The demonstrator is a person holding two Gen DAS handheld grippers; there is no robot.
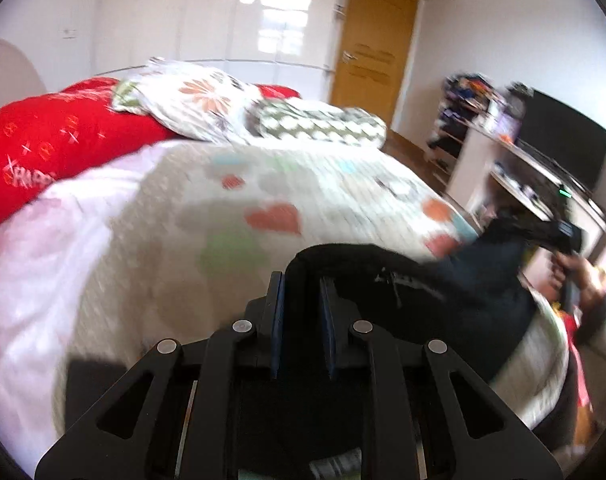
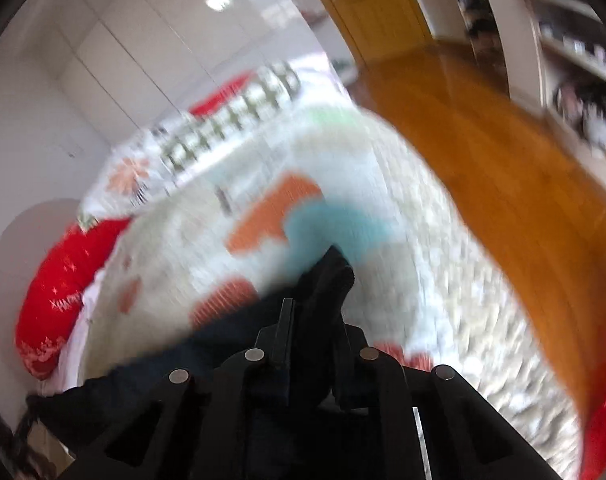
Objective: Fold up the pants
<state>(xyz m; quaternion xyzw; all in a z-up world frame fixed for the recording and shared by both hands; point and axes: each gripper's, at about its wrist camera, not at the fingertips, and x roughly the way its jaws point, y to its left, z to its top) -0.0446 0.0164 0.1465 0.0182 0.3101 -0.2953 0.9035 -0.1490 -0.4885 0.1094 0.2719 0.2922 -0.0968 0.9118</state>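
Black fabric pants span between both fingers, long axis running from left fingers rightward to right fingers. Both sets clamped nearly shut on cloth, above the quilted heart-print bed.

black pants, red pillow, heart-patterned quilt

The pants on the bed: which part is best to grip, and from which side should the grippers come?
Grip the pants at the two ends of one edge, coming from the near side of the bed. The cloth is limp and needs two holds to stay spread. The left gripper and the right gripper both appear already shut on it.
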